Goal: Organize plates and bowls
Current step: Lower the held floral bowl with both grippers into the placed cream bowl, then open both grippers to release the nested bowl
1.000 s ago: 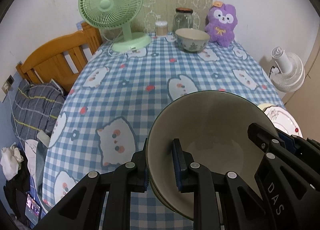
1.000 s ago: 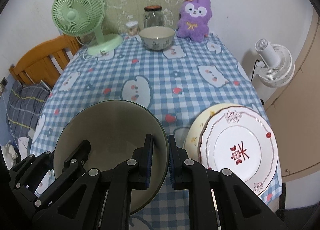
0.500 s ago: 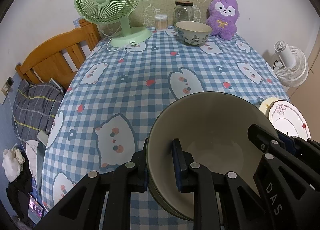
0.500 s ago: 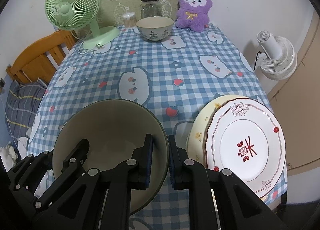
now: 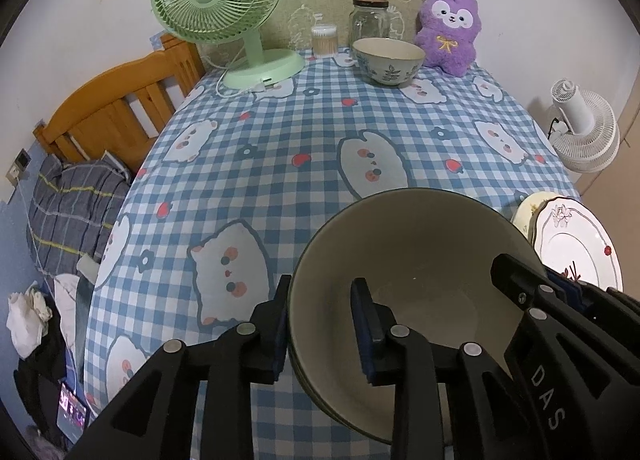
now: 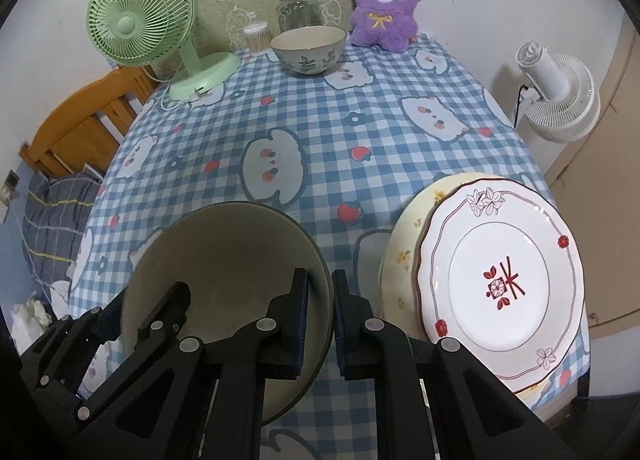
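Both grippers hold one large dark-rimmed bowl (image 5: 416, 260) above the near edge of the table. My left gripper (image 5: 322, 324) is shut on its left rim. My right gripper (image 6: 320, 314) is shut on its right rim; the bowl also shows in the right wrist view (image 6: 224, 256). A white plate with a red motif (image 6: 504, 276) lies on a yellowish plate (image 6: 404, 252) at the near right. A small floral bowl (image 5: 388, 60) stands at the far end; it also shows in the right wrist view (image 6: 308, 48).
A green fan (image 5: 224, 8), a glass jar (image 5: 370, 20), a cotton-swab tub (image 5: 325, 40) and a purple plush (image 5: 450, 32) line the far edge of the checked tablecloth (image 5: 280, 164). A wooden bed frame (image 5: 116, 108) is left, a white fan (image 5: 584, 136) right.
Both grippers with the large bowl have risen and drawn back slightly toward the near edge; the far objects look a little farther and lower. The grips are unchanged.
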`<act>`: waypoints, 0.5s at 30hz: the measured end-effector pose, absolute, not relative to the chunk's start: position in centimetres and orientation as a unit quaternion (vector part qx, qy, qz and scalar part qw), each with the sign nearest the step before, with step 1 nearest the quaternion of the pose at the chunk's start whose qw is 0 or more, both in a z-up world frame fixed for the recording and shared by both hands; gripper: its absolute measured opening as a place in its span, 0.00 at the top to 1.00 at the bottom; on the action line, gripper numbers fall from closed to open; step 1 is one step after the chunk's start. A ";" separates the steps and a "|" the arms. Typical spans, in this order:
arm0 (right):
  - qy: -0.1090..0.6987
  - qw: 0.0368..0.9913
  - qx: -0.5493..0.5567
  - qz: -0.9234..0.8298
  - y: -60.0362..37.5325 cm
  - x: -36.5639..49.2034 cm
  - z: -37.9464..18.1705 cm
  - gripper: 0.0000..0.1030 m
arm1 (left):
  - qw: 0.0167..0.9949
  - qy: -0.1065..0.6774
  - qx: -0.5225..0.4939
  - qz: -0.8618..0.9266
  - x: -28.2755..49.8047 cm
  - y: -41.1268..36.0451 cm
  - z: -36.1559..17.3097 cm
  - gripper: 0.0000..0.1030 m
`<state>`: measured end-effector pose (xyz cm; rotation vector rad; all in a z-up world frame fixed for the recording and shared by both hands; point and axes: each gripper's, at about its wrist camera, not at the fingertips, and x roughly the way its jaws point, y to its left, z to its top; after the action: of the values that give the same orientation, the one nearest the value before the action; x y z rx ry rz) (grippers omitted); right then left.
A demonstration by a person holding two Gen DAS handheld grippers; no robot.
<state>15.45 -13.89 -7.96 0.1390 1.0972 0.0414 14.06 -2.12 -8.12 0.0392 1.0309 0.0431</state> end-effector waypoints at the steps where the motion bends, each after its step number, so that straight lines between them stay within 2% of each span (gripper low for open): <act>1: 0.523 0.850 0.067 0.021 -13.8 15.5 -8.1 0.87 | 0.870 0.493 0.018 0.022 13.9 -2.1 -8.1 0.73; 4: 0.525 0.849 0.062 0.026 -13.4 15.2 -8.3 0.87 | 0.858 0.513 0.005 0.025 14.0 -1.8 -8.9 0.69; 9: 0.523 0.850 0.060 0.025 -13.3 15.1 -8.3 0.87 | 0.862 0.505 0.002 0.027 13.8 -1.6 -9.1 0.69; 15: 0.524 0.849 0.062 0.022 -13.5 15.2 -8.3 0.87 | 0.862 0.506 0.000 0.019 13.9 -1.7 -9.1 0.62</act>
<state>15.22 -13.47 -8.29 0.1315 1.1034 0.0463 13.87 -1.66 -9.07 0.0001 1.0611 0.0408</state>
